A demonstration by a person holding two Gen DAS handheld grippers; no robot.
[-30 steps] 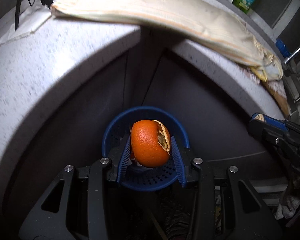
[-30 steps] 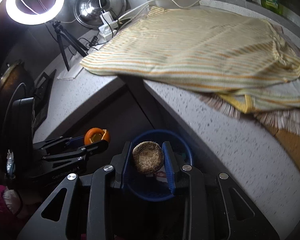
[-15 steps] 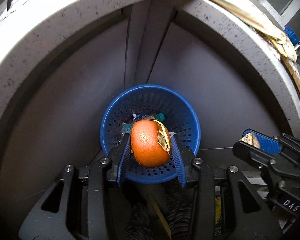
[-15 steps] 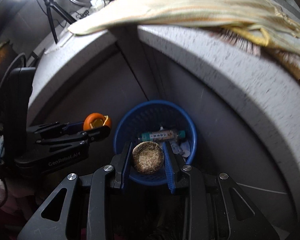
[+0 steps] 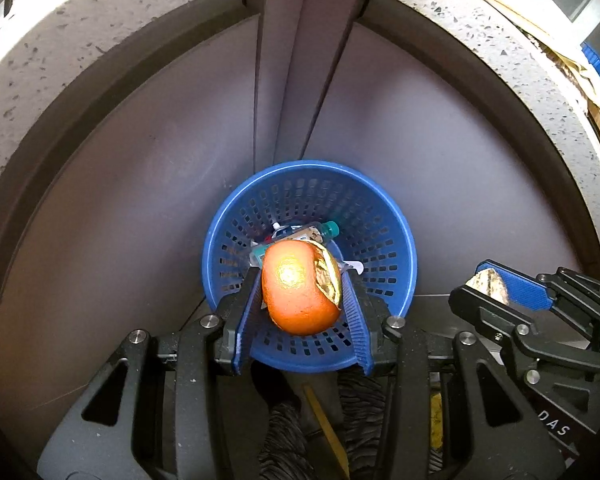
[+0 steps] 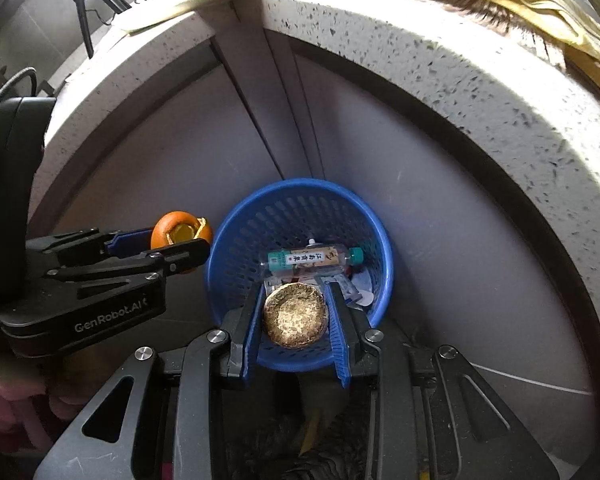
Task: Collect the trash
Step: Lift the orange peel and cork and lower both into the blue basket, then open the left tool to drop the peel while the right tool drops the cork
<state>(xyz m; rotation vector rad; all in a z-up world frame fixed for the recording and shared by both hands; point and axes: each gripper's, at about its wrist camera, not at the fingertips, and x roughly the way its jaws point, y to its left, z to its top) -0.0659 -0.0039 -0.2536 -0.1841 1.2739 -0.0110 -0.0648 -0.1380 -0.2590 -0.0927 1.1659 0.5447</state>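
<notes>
left fingers (image 5: 302, 292) clamp orange peel (image 5: 300, 286); right fingers (image 6: 296, 316) clamp brown disc (image 6: 295, 315) (bottle label (image 6: 308, 258) readable there).

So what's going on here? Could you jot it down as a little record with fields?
left gripper: shut on orange peel, above the bin
right gripper: shut on round brown disc, above the bin
bin: blue perforated basket on the floor below a speckled counter
already in bin: small bottle, wrappers
</notes>
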